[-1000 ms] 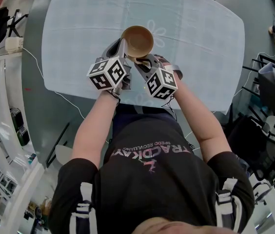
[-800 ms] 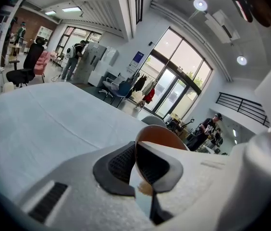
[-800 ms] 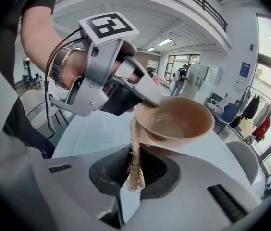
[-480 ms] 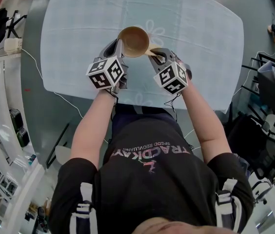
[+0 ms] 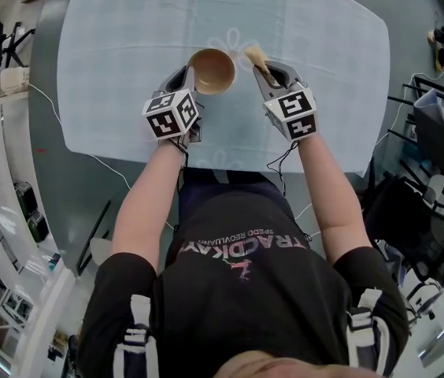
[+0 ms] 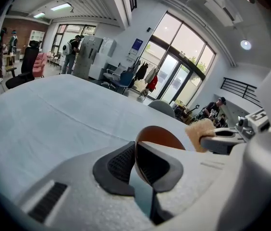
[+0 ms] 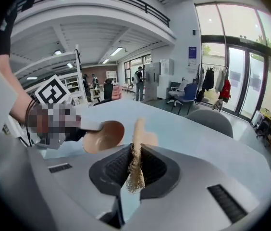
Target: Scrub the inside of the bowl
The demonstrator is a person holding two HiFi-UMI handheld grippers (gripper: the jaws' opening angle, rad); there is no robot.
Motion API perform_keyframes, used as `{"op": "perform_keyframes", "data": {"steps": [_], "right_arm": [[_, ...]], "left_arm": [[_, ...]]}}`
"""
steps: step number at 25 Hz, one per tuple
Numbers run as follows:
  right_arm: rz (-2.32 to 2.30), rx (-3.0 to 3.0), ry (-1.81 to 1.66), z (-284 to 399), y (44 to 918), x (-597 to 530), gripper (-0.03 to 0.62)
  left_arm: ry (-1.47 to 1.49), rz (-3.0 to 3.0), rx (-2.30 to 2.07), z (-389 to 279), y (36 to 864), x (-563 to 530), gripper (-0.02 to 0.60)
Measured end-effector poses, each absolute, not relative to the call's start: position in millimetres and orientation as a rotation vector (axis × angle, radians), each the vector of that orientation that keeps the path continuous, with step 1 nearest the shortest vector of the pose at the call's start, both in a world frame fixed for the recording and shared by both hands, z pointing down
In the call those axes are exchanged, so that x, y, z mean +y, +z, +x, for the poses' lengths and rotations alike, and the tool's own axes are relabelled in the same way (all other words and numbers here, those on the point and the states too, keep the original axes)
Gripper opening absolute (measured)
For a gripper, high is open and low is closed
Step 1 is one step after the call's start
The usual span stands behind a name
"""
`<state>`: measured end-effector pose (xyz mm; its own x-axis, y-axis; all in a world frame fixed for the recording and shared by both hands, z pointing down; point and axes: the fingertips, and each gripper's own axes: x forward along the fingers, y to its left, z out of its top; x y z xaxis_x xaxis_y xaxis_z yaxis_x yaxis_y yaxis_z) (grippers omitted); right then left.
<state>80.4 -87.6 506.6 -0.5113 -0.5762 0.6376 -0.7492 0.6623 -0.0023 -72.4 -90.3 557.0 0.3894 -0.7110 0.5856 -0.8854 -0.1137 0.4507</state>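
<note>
Head view: tablecloth (image 5: 127, 61) shows between bowl (image 5: 212, 71) and scrubber (image 5: 255, 56); black chair (image 5: 415, 231) stands right.

Hidden bits
My left fingers (image 6: 118, 165) cover the bowl's (image 6: 160, 136) near rim and lower wall; my right fingers (image 7: 157, 170) pinch the scrubber's (image 7: 136, 176) middle out of sight; the desk's (image 5: 127, 38) far edge runs off the head view's top.
</note>
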Motion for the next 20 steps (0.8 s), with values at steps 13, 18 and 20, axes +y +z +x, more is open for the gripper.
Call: {"op": "perform_keyframes", "data": {"steps": [13,18,20], "right_arm": [[1.078,-2.324,0.49,87.9,497.3,-79.6,0.032],[1.09,-2.362,0.502,86.3,490.2,-77.6,0.032],[1.098,-2.39,0.505,84.8,483.3,-77.2,0.032]], "left_arm": [[0.406,1.866,-1.348,-59.9,587.6,-97.3,0.04],[0.433,1.916,-1.382,-65.5,579.9,-95.0,0.137],[0.428,1.952,-1.407,-70.0,568.3,-93.0,0.136]]}}
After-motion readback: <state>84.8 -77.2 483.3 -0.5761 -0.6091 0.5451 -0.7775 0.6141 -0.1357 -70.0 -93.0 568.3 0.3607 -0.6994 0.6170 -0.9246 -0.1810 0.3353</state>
